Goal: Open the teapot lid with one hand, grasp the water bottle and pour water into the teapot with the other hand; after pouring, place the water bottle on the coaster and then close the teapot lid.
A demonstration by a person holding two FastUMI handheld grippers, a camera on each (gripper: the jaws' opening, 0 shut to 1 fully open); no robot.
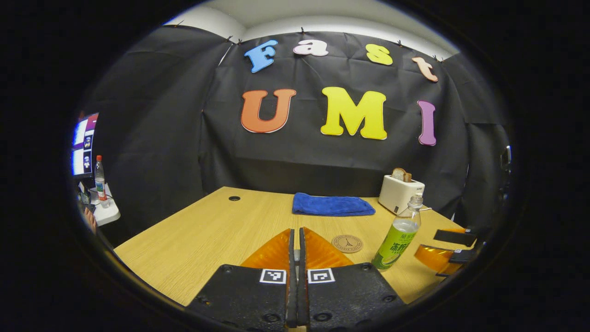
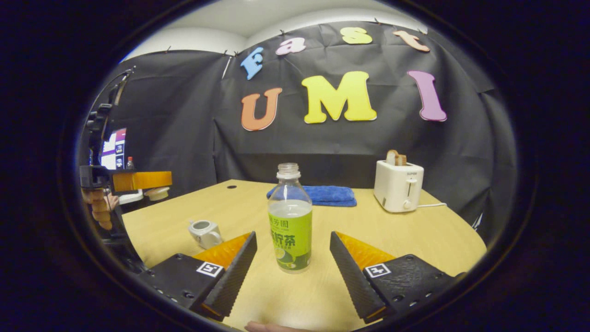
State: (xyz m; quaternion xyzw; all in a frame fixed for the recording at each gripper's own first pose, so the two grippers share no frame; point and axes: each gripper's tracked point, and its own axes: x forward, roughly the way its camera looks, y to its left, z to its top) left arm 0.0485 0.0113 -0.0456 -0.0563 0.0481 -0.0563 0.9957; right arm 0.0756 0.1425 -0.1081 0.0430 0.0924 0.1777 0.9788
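Water bottle (image 2: 290, 220) uncapped, upright on table (image 2: 415, 235), teapot (image 2: 205, 233) lidless left of it | right gripper (image 2: 292, 263) spread wide, bottle between fingers untouched | left gripper (image 2: 156, 184) raised, clamping lid (image 2: 156, 192) | advice: grip squarely at label, lift level.

A light wooden table (image 2: 405, 230) with a small round cable hole (image 1: 234, 198) stands against black cloth walls (image 1: 152, 138). Above the cloth there is a white wall and ceiling (image 2: 239, 18). At the left side, a lit monitor (image 1: 83, 145) glows beside a small white shelf (image 1: 108, 212).
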